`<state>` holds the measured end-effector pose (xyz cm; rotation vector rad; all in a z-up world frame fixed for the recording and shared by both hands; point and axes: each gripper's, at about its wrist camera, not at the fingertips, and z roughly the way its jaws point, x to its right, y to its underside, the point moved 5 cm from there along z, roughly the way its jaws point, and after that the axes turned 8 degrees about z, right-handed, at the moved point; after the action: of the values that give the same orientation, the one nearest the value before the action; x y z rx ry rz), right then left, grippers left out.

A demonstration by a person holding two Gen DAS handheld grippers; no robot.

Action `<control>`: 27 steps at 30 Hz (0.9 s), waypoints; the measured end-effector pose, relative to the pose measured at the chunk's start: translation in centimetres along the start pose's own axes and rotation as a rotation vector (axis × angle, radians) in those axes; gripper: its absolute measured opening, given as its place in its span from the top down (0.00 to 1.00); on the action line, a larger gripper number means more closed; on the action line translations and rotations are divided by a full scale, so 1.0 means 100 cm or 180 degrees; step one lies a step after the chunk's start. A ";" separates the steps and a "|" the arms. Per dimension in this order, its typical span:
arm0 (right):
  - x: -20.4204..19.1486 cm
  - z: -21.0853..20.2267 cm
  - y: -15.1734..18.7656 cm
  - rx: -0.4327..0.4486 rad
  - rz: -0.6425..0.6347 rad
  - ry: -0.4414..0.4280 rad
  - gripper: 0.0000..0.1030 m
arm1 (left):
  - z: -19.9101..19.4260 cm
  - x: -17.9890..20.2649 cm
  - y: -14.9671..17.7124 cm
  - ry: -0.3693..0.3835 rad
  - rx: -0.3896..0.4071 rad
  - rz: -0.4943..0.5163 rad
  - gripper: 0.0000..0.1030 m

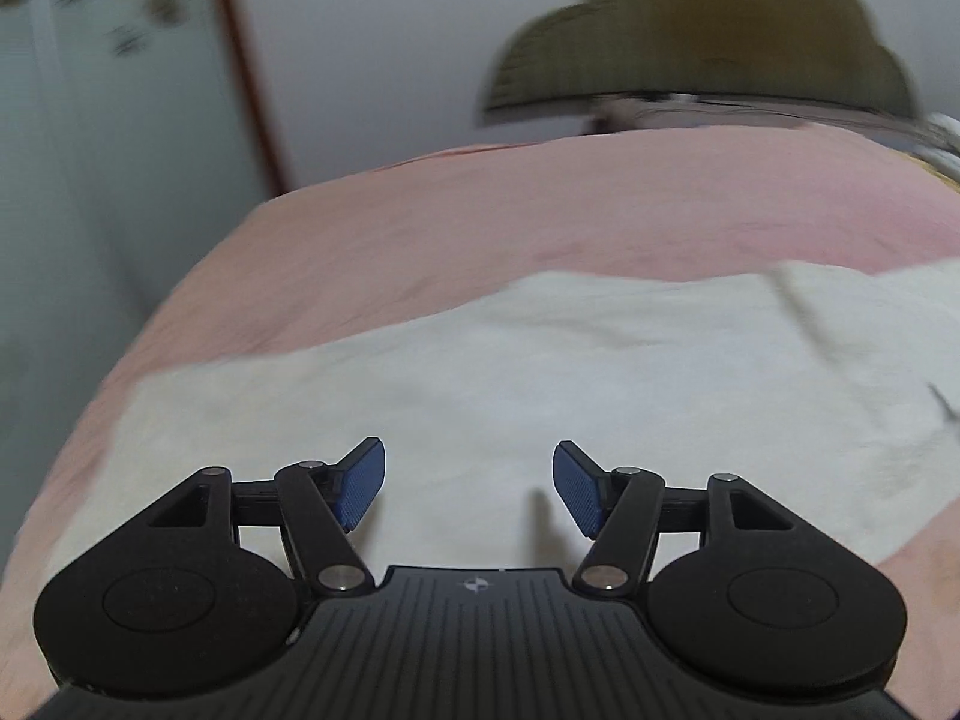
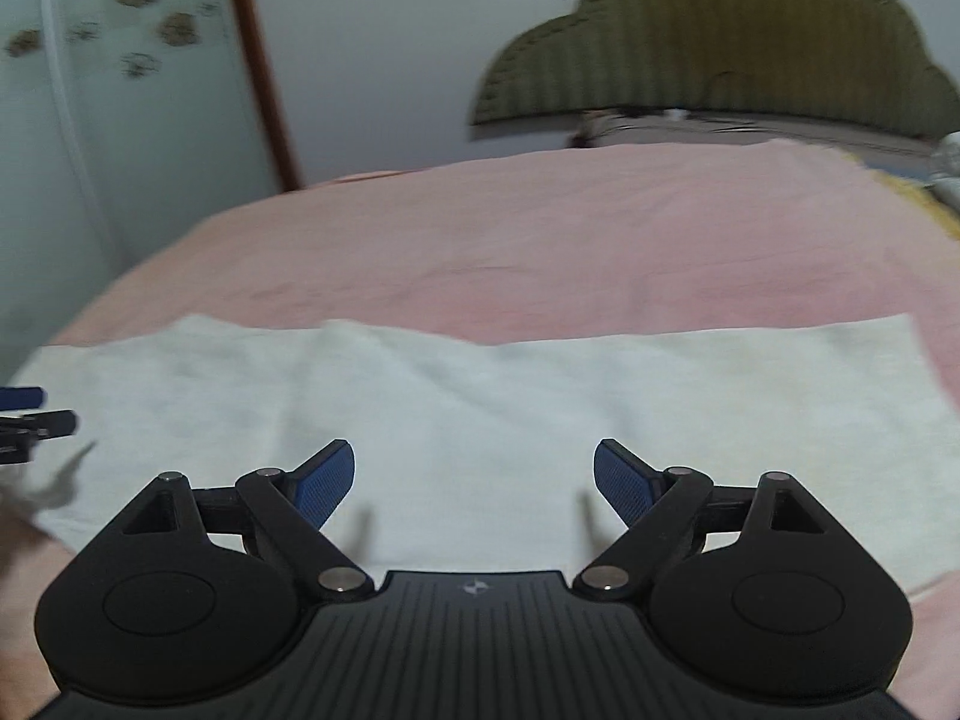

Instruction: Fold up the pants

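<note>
Room: pale wall (image 2: 372, 60) behind the bed, a brown vertical strip (image 2: 264, 72) on it, a pale panel with blurred brownish motifs (image 2: 138, 30) to its left.
Headboard: olive, ribbed, scalloped outline (image 2: 720, 48), at the far end of the bed; blurred in the left wrist view.
Bed: pink sheet (image 2: 540, 240) covers it; lightly wrinkled, bare between the pants and the headboard.
Pants: white (image 2: 480, 408), lying flat as a wide band across the near part of the pink sheet.
Pants edges: far edge runs nearly straight left to right; right end squared off, with pink sheet showing beyond it; left end reaches almost to the bed's left side.
Open room: broad strip of bare sheet beyond the far edge; narrow pink margin at the near right corner.
Left hand-held gripper: (image 1: 469, 483) released, blue pads (image 1: 363, 483) apart, nothing between them; white cloth lies below. Its tip also shows at the left border of the right wrist view.
Right hand-held gripper: (image 2: 474, 483) released, jaws spread wider, empty; it sits above the middle of the pants.
Contact: cannot tell whether either gripper touches the cloth.
</note>
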<state>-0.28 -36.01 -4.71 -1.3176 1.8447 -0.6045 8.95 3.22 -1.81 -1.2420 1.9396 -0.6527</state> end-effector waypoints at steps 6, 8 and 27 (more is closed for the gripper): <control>-0.073 0.015 0.014 -0.0120 -0.0343 -0.0568 0.15 | -0.032 -0.127 0.054 -0.0890 -0.0224 -0.1249 0.36; -0.093 0.021 0.017 -0.0174 -0.0398 -0.0770 0.15 | -0.038 -0.160 0.074 -0.0925 -0.0320 -0.1713 0.36; -0.128 0.036 0.033 -0.0370 -0.0382 -0.1030 0.15 | -0.009 -0.185 0.113 -0.0092 -0.0474 -0.2911 0.92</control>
<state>2.85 -22.68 -5.24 -1.5135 1.5639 -0.3246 7.04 24.76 -3.91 -2.2322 1.3339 -0.9195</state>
